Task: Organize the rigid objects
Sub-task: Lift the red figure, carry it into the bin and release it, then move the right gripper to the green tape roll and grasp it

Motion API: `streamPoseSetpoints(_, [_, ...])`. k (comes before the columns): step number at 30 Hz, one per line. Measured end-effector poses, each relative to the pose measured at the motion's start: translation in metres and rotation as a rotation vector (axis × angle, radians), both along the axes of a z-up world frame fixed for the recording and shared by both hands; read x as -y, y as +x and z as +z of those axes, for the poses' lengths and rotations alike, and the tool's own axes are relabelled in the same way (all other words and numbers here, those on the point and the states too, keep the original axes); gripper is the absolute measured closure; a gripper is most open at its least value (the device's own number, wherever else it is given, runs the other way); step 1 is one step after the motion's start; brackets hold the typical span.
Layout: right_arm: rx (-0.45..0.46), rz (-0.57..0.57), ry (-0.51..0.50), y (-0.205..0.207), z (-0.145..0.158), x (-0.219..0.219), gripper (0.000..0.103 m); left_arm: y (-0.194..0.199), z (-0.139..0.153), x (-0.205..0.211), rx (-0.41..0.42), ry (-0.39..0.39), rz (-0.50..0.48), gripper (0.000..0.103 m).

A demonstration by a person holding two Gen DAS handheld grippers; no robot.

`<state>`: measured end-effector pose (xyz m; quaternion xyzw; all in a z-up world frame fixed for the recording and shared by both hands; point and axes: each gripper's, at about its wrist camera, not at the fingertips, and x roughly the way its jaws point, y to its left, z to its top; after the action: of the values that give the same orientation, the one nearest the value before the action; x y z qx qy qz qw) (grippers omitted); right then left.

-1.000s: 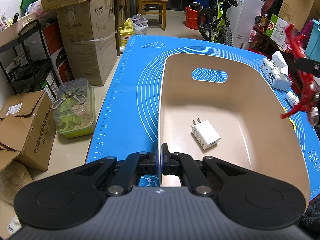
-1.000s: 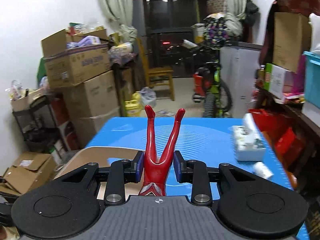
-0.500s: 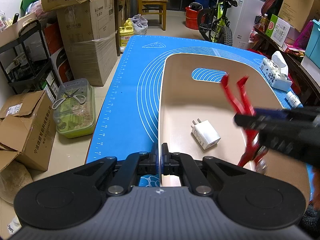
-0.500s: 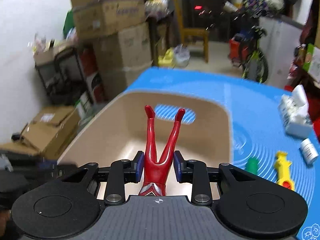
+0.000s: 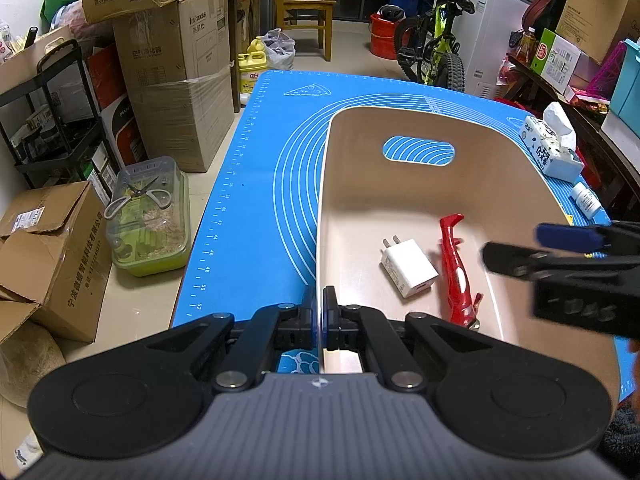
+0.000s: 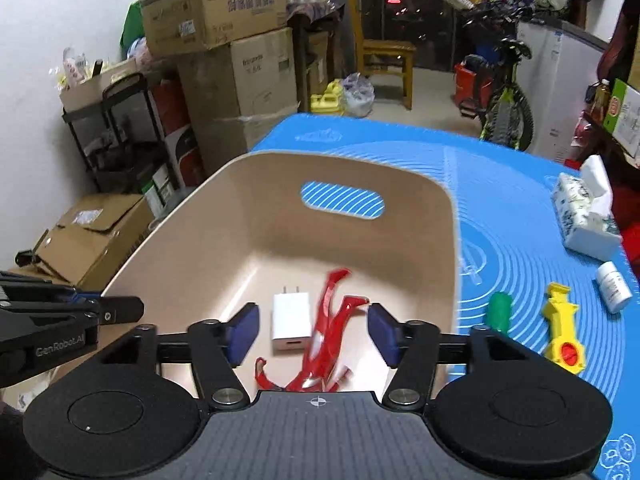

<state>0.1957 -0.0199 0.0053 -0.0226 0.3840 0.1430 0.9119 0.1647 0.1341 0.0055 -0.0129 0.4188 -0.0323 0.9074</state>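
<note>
The red figure (image 6: 324, 336) lies on the floor of the beige bin (image 6: 452, 240), just right of the white charger (image 6: 291, 322). The right gripper (image 6: 316, 334) hangs above it, jaws spread wide and empty. The left gripper (image 5: 320, 318) is clamped on the bin's near rim. Keep that clamp firm; lift the right gripper straight up, clear of the wall, then move right toward the green piece (image 6: 499, 309) and yellow toy (image 6: 562, 332) on the desk (image 6: 500, 184).

One bin (image 6: 448, 216) holds one charger (image 6: 291, 316) and one red figure (image 6: 326, 340); outside lie two toys (image 6: 560, 332), one bottle (image 6: 613, 293), one tissue pack (image 6: 586, 216).
</note>
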Motion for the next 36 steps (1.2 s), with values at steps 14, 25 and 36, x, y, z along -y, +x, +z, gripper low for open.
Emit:
streamPoseSetpoints(14, [0.102,-0.155,-0.017,-0.039,0.041,0.097,0.021,0.000,0.000,0.000,0.000,-0.001,0.000,0.099])
streamPoseSetpoints(25, [-0.088,-0.288,-0.023,-0.052,-0.009,0.166,0.019,0.000,0.000,0.000,0.000,0.000,0.000,0.099])
streamPoseSetpoints(36, [-0.240,-0.243,-0.002,-0.048,-0.061,0.173,0.019,-0.001,0.002,-0.001,0.001,0.002,-0.001,0.099])
